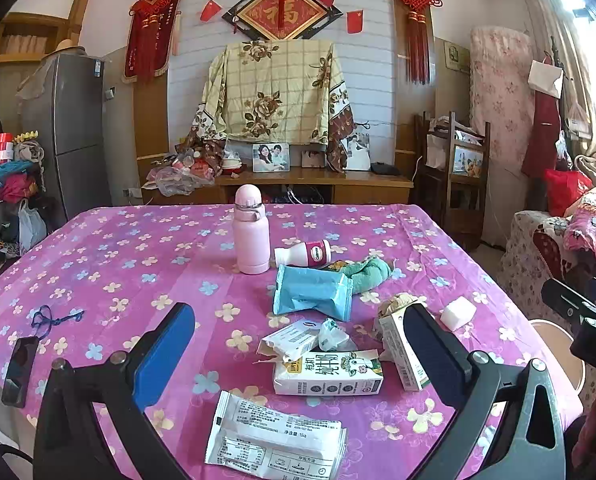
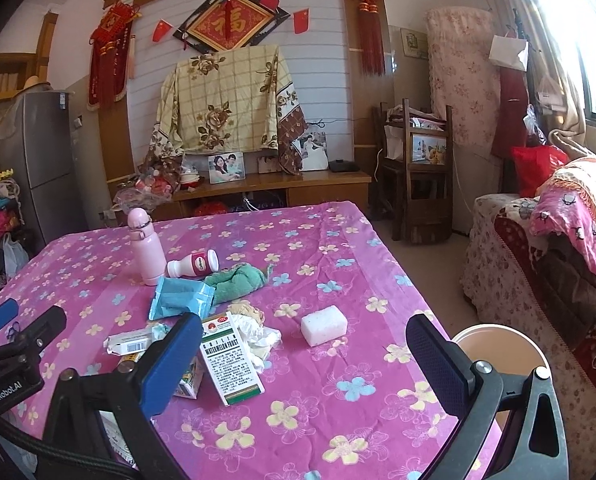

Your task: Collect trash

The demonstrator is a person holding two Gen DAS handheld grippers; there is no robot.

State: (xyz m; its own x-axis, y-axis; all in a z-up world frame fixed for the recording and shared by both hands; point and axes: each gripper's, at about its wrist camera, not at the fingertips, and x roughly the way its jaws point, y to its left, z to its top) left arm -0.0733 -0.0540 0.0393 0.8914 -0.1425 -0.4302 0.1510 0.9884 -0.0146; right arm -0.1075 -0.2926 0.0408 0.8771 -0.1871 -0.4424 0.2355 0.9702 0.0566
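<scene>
On the surface (image 1: 98,248) the flask (image 1: 251,232) stands farthest back with the toppled bottle (image 1: 303,253) just right of it, the pouch (image 1: 311,292) before them, the milk carton (image 1: 327,372) nearer, and the wrapper (image 1: 276,436) nearest.

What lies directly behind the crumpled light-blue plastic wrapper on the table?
Behind the light-blue plastic wrapper lie a bunched green cloth and a toppled small white bottle with a red label. Whatever the wrapper's far edge covers cannot be seen.
</scene>
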